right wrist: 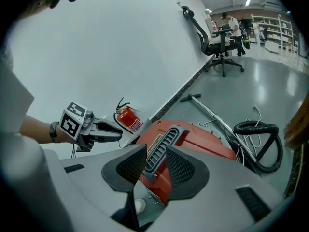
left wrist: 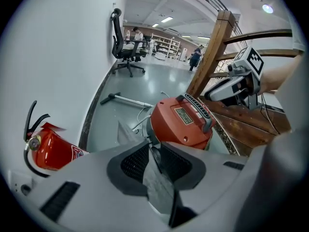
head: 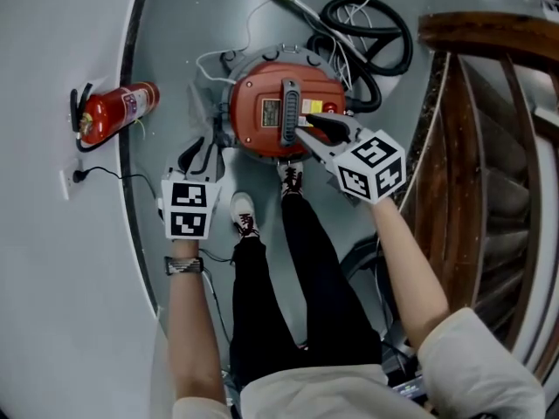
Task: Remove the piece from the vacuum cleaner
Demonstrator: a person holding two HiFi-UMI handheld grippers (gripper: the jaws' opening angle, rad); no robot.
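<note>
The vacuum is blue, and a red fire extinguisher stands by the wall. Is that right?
Not quite. The vacuum is red, not blue, as the head view shows. A red fire extinguisher does stand by the wall.

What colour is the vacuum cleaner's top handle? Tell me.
The handle is grey; the right gripper view shows it best.

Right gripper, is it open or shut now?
Open. The right gripper has its jaws apart; the vacuum cleaner handle shows in the gap, unpinched.
</note>
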